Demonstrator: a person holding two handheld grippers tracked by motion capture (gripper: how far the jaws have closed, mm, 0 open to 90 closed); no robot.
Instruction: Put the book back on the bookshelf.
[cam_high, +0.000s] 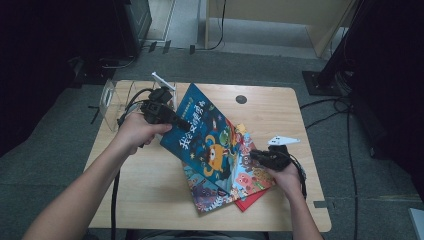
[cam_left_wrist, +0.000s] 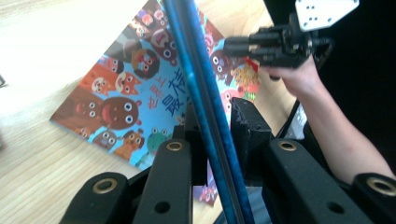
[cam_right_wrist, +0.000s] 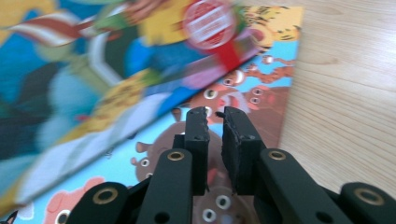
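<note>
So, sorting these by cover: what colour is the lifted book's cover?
Mostly dark blue, with a colourful cartoon monster design, on the lifted book; clearest in the high view.

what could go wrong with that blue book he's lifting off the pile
The left gripper pinches the blue picture book only at one thin edge, so it could slip or twist out. Its lower corner seems to rest on the monster picture book beneath, which may drag along. The right gripper, jaws slightly apart with nothing between them, pins nothing down.

We're seeing the top book lying tilted on the book stack, clear box sitting left of it.
</note>
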